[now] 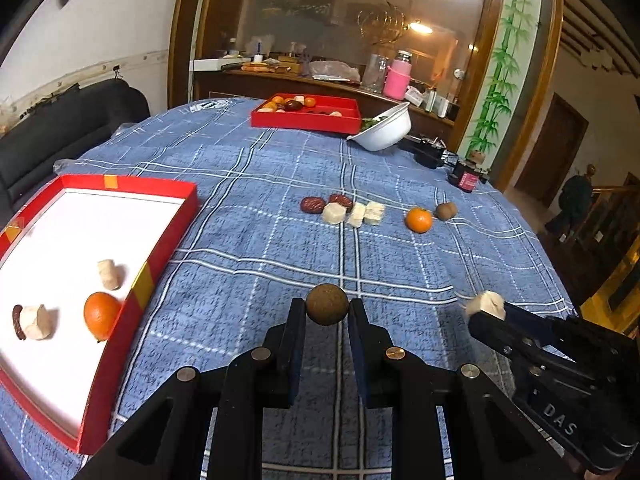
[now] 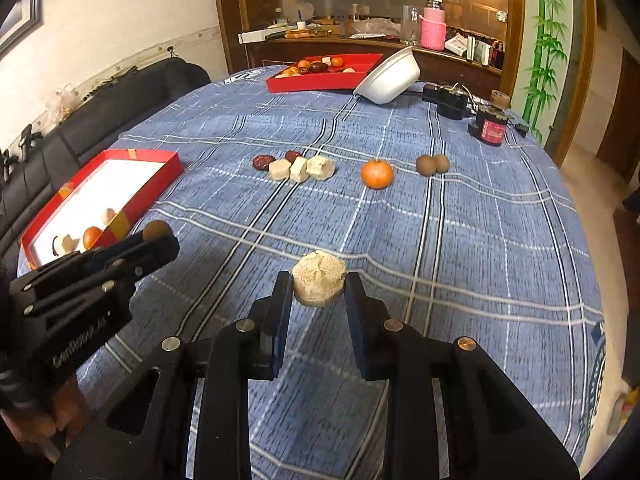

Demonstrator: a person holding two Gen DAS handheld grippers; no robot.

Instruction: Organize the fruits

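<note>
My left gripper (image 1: pixel 327 307) is shut on a round brown fruit (image 1: pixel 327 304) and holds it above the blue checked tablecloth, right of the near red tray (image 1: pixel 168 240). My right gripper (image 2: pixel 318 282) is shut on a pale crumbly chunk (image 2: pixel 319 277), also above the cloth; it shows at the right in the left wrist view (image 1: pixel 486 305). The near tray holds an orange (image 1: pixel 100 315), two pale pieces and a red date. On the cloth lie red dates (image 2: pixel 264 162), pale chunks (image 2: pixel 302 168), an orange (image 2: pixel 376 174) and two brown fruits (image 2: pixel 432 164).
A second red tray (image 2: pixel 320 80) with mixed fruit stands at the far side, a tilted white bowl (image 2: pixel 390 76) beside it. Black devices and a red-labelled jar (image 2: pixel 492 130) sit at the far right. A dark sofa lies left of the table.
</note>
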